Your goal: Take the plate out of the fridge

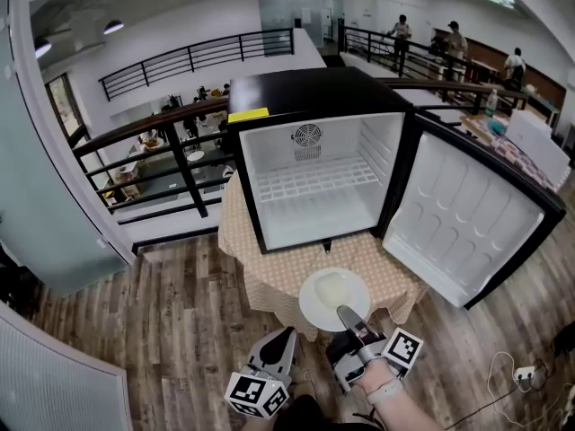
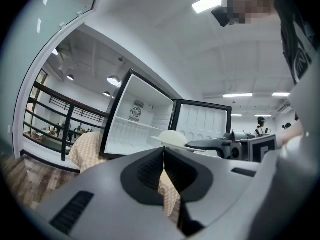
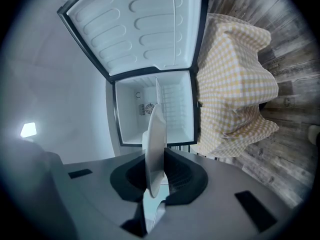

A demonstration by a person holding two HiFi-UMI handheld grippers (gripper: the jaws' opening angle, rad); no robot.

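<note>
White plate (image 1: 333, 299) sits out of the fridge (image 1: 319, 164), held level over the near edge of the checked-cloth desk (image 1: 247, 263). The right tongs (image 1: 346, 316) pinch only its near rim. The left tongs (image 1: 286, 335) are pressed together and empty. With that rim-only hold, I'd worry it tips or slides free.

no text or number can be read; the yellow sticker (image 1: 249, 114) on the fridge (image 1: 305, 88) looks blank.
</note>
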